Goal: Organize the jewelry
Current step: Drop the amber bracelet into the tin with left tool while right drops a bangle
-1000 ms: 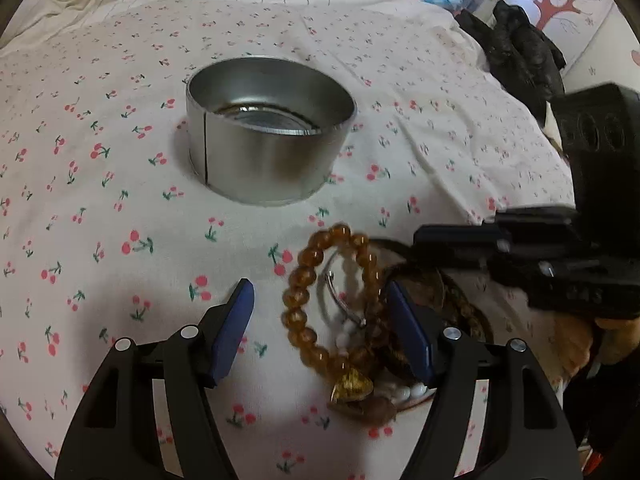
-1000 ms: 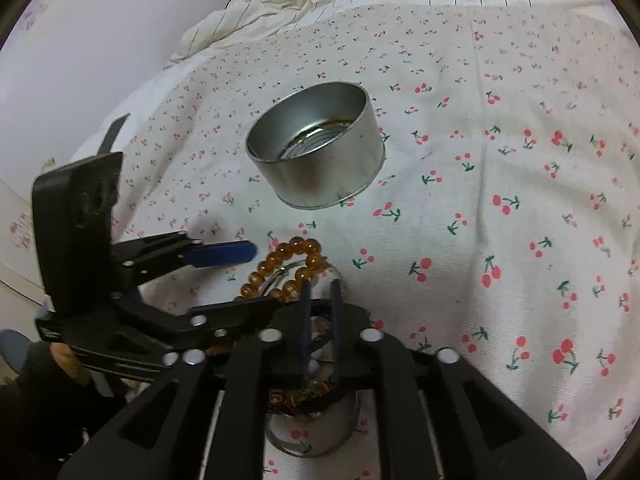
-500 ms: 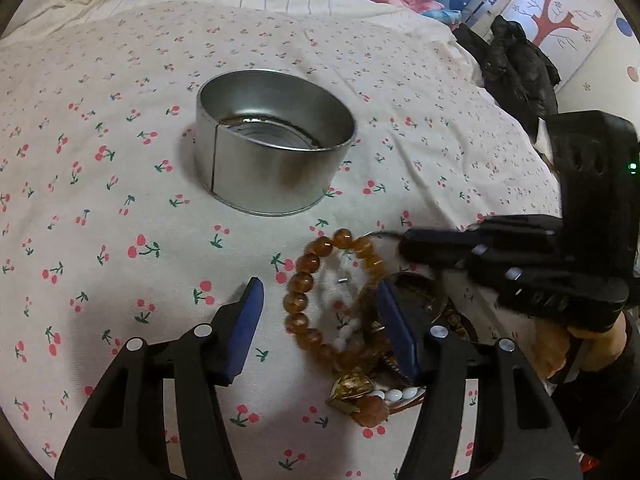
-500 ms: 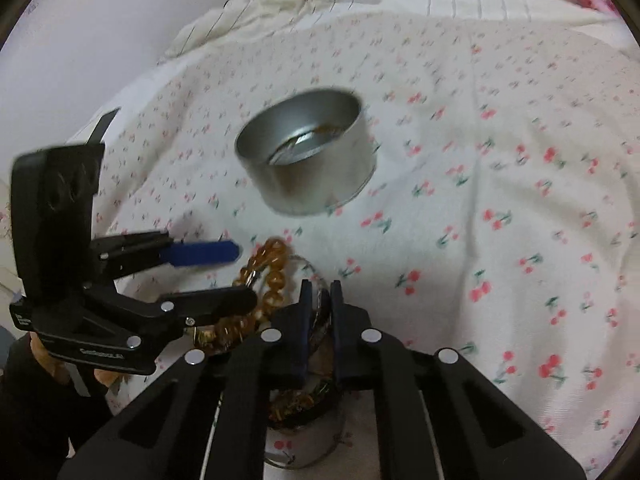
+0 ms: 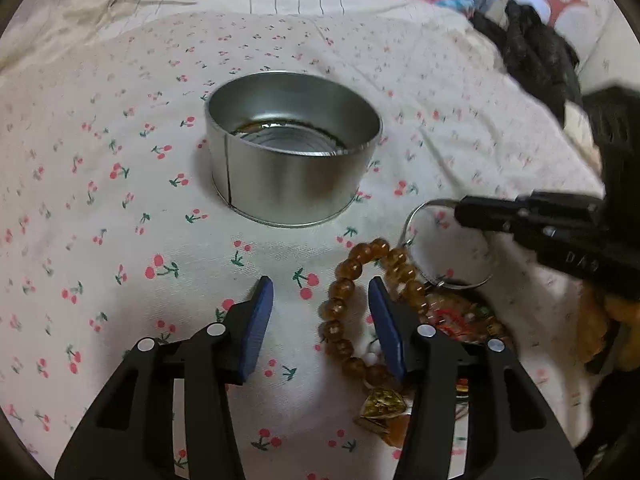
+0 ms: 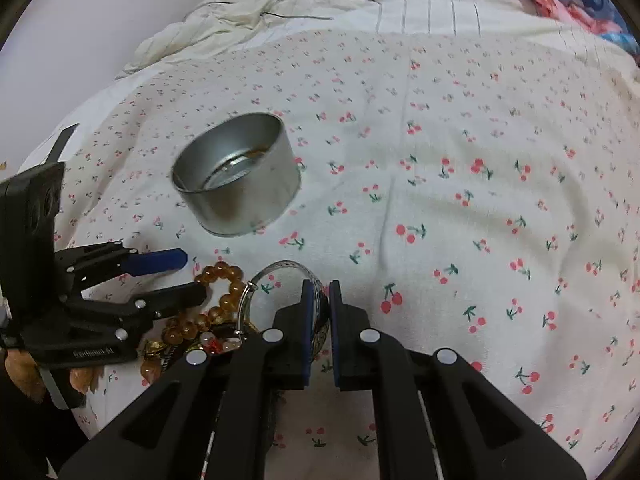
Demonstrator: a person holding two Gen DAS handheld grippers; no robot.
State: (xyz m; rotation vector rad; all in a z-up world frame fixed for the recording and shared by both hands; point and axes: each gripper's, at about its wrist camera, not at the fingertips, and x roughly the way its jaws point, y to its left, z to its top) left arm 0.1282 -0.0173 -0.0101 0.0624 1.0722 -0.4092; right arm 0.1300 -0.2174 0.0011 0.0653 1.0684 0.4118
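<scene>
A round silver tin (image 5: 292, 152) (image 6: 240, 176) stands open on the cherry-print bedsheet (image 5: 100, 200). In front of it lies a heap of jewellery with an amber bead bracelet (image 5: 352, 280) (image 6: 224, 280) and a gold pendant (image 5: 380, 408). My left gripper (image 5: 322, 312) (image 6: 180, 276) hangs over the heap with its jaws closing. The bracelet's left beads lie between the blue pads, untouched, and the right pad sits inside the loop. My right gripper (image 6: 320, 300) (image 5: 460, 210) is shut on a thin silver bangle (image 6: 280, 268) (image 5: 444, 240), tilted up off the heap.
A black garment (image 5: 536, 64) lies at the bed's far right edge. Crumpled cream bedding (image 6: 240, 12) and a striped pillow (image 6: 420, 12) lie behind the tin. A white wall (image 6: 80, 20) borders the left side. A hand in an orange-brown glove (image 5: 600, 320) holds the right gripper.
The right gripper closed on the silver bangle and drew it up and away from the heap. The left jaws narrowed around the amber bracelet's left side.
</scene>
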